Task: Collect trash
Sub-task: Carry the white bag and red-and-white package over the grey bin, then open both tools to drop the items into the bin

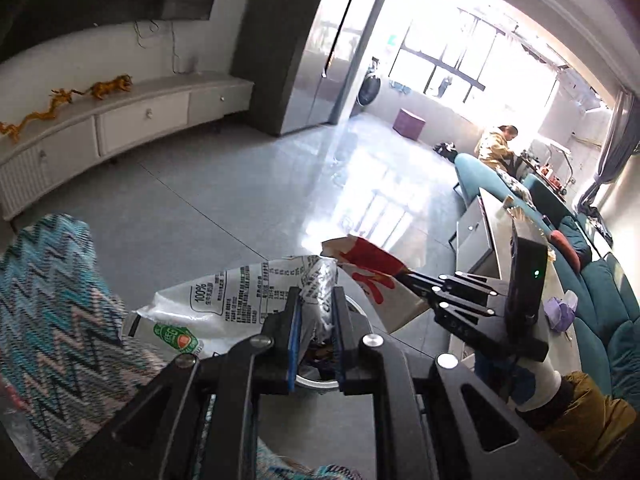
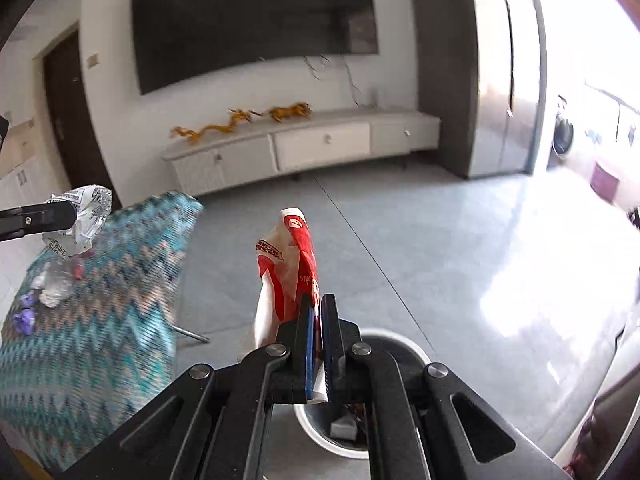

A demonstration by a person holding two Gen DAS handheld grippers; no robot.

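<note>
1. While both tongs are loaded, the step in hand appears to be the drop into the bin: the left tongs [image 1: 316, 320] are clamped on a crumpled white plastic wrapper [image 1: 224, 300] with printed text, held above the white bin [image 1: 320, 385].
2. The right tongs [image 2: 318, 336] are pressed together on a red-and-white paper wrapper [image 2: 290, 268], which stands up from the pads directly over the same white bin [image 2: 400, 344]; some rubbish already lies inside.
3. Just beside the bin to the left stands the tabletop [image 2: 100, 300] under a zigzag cloth. A clear plastic bottle [image 2: 56, 284] and purple scraps [image 2: 24, 320] lie on it, uncollected.
4. Judgement: the next move calls for parting each pair of tongs while over the bin mouth; the light wrappers may cling or drift past the rim.
5. Beyond, grey floor [image 2: 400, 232] runs to a white TV cabinet [image 2: 320, 144] against the far wall.
</note>
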